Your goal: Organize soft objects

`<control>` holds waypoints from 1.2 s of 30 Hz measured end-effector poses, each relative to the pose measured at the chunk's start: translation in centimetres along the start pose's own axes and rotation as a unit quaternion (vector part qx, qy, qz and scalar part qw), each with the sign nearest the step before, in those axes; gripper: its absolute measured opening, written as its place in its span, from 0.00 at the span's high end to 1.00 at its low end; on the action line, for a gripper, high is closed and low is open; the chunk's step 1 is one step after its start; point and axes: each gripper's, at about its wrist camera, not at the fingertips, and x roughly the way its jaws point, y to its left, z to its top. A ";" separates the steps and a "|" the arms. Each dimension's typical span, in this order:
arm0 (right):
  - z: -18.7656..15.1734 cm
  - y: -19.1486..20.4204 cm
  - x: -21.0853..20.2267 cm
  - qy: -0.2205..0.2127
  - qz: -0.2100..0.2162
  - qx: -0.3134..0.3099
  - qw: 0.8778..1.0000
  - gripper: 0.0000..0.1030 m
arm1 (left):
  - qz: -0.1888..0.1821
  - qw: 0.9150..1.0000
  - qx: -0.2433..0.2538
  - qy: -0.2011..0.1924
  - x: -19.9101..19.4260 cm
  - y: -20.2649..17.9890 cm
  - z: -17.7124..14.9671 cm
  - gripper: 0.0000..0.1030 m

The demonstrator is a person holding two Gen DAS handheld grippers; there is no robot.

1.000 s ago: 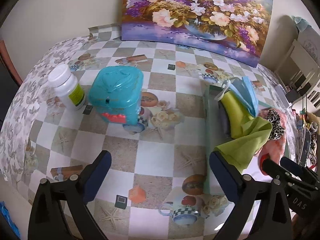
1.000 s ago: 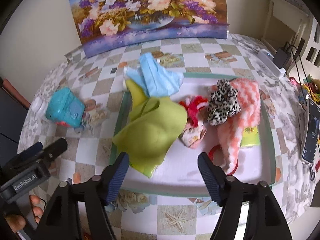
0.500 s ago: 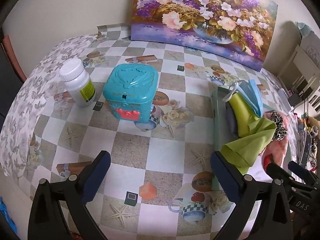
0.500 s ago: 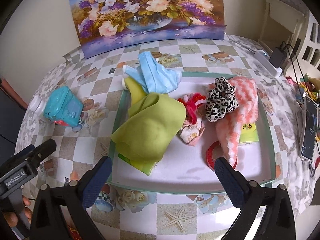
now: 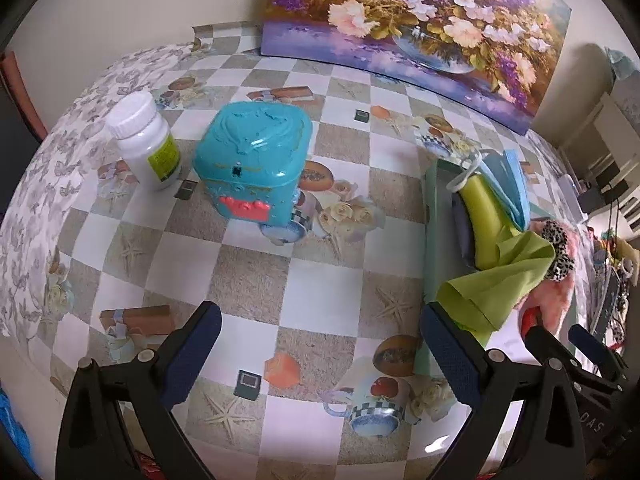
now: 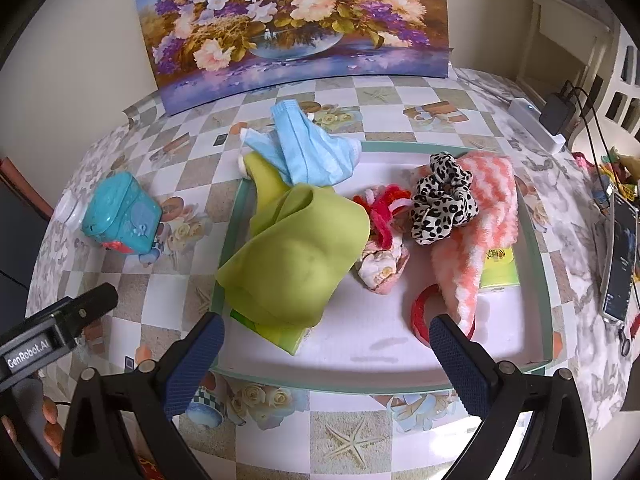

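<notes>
A white tray with a green rim [image 6: 384, 376] holds the soft things: a lime green cloth [image 6: 296, 260], a blue face mask [image 6: 308, 156], a leopard-print scrunchie [image 6: 442, 200], a pink-and-white fuzzy sock [image 6: 480, 240], a red-and-floral bundle [image 6: 382, 240] and a red ring [image 6: 420, 312]. My right gripper [image 6: 326, 340] hangs open above the tray's near edge, nothing between its fingers. My left gripper [image 5: 320, 328] is open over the bare tablecloth, left of the tray [image 5: 430, 248]. The green cloth [image 5: 492, 292] drapes over the tray rim beside its right finger.
A teal plastic box [image 5: 252, 168] and a white pill bottle [image 5: 146, 140] stand on the checkered tablecloth at the left. A flower painting [image 6: 296, 20] leans on the back wall. A phone [image 6: 620, 256] and a charger [image 6: 554, 112] lie at the right.
The right gripper's jaws have spread wider apart above the tray. The left gripper has shifted slightly, so the teal box and bottle sit more to the right in its view.
</notes>
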 end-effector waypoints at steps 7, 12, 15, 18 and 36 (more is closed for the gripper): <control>0.0 0.1 0.1 0.000 0.000 -0.001 1.000 0.00 | 0.047 0.999 0.007 -0.017 -0.5 0.0 0.2 0.03; 0.0 0.1 0.1 0.001 0.000 -0.001 1.000 0.00 | 0.076 0.996 0.026 -0.032 -1.0 -0.6 0.1 0.03; 0.0 0.1 0.1 0.001 0.000 -0.001 1.000 0.00 | 0.089 0.995 0.033 -0.038 -1.1 -0.7 0.1 0.03; 0.0 0.1 0.1 0.001 0.000 -0.002 1.000 0.00 | 0.078 0.996 0.029 -0.036 -1.2 -0.6 0.1 0.03; -0.1 0.1 0.3 0.004 0.001 -0.002 1.000 0.00 | 0.102 0.992 0.061 -0.040 -1.1 -1.5 -0.2 0.03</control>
